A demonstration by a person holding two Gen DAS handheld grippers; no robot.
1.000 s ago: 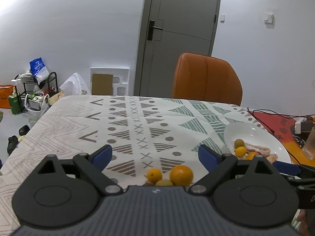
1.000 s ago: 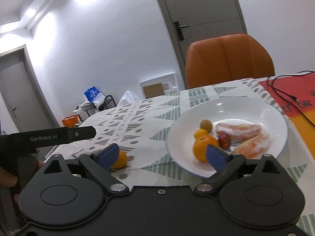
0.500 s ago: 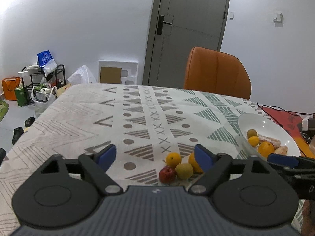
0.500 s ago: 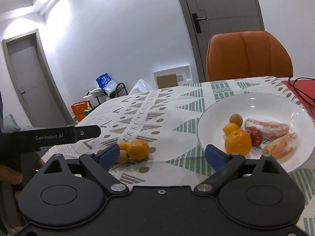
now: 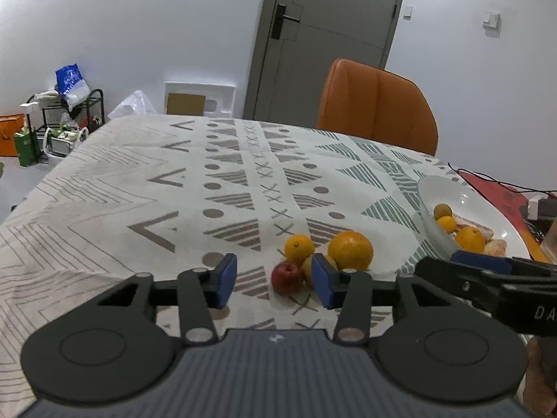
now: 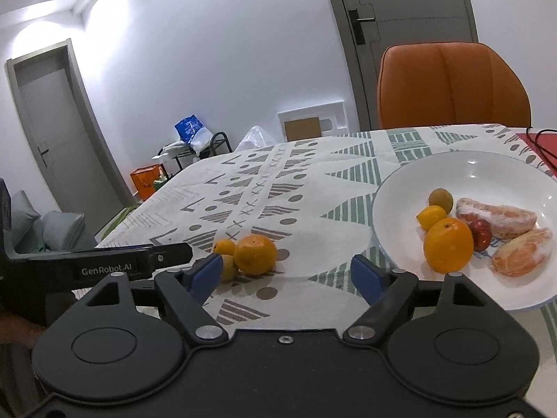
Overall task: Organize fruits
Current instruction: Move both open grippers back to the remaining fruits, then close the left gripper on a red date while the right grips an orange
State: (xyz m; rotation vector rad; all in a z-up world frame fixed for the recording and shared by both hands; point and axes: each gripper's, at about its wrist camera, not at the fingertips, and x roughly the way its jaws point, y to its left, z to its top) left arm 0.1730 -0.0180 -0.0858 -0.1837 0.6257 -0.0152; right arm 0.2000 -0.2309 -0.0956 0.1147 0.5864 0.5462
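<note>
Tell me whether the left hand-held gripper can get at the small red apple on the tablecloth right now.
Probably yes: the left hand-held gripper is open, and the small red apple sits between its fingers with nothing in front, though a yellowish fruit touches it.

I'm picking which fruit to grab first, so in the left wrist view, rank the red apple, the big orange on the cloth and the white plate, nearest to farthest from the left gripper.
From the left gripper:
1. Red apple, just ahead between the fingers.
2. Big orange, slightly beyond, to the right.
3. White plate, farthest, far right.
</note>
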